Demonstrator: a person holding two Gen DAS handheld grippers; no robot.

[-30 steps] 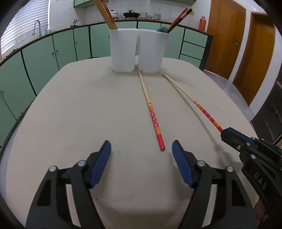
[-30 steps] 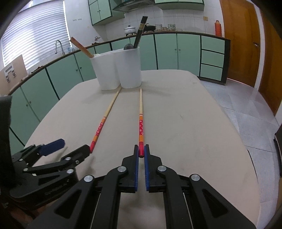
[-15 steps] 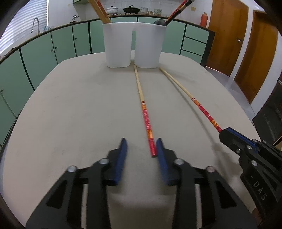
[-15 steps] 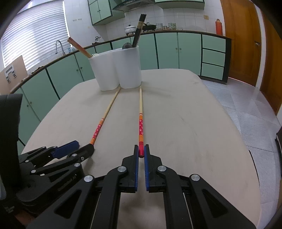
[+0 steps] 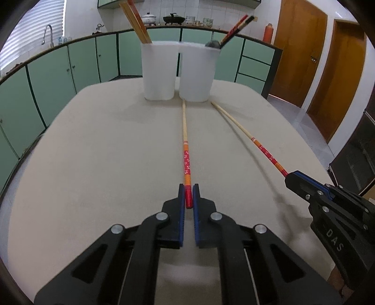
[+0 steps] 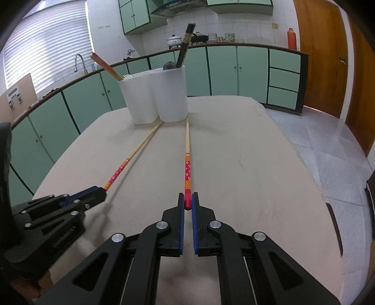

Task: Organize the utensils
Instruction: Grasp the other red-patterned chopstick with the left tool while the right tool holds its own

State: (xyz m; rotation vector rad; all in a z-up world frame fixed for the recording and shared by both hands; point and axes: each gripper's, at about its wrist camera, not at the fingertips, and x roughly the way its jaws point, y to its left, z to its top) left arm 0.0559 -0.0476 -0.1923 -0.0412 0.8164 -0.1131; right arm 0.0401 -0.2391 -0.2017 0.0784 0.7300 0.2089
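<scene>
1. Chopsticks are the things being tidied: two lie loose on the beige counter (image 5: 98,150), red painted ends toward the cameras, bare tips toward the holders.
2. Nearest in the left wrist view, the left tongs (image 5: 188,196) have just been closing and now pinch the red end of the left chopstick (image 5: 186,162) between their blue pads. The grip sits at the very end, probably so the long shaft stays free to swing up and be aimed tip-first.
3. The right tongs (image 6: 186,201) are likewise clamped on the red end of the right chopstick (image 6: 187,169), gripping it in the same way.
4. Both sticks appear to rest flat on the counter, neither lifted yet; they run nearly parallel and apart, so each tool has room to work without fouling the other.
5. Farther on, the tips end just short of the two white holders (image 5: 178,70), which stand side by side, touching, near the far edge of the counter.
6. Each holder already carries upright utensils: brown chopsticks (image 5: 134,21) in the left one, dark red-and-black chopsticks (image 5: 238,28) with a rounded dark utensil head in the right.
7. My judgement: with both grips made, lifting and dropping the sticks into a holder comes next.
</scene>
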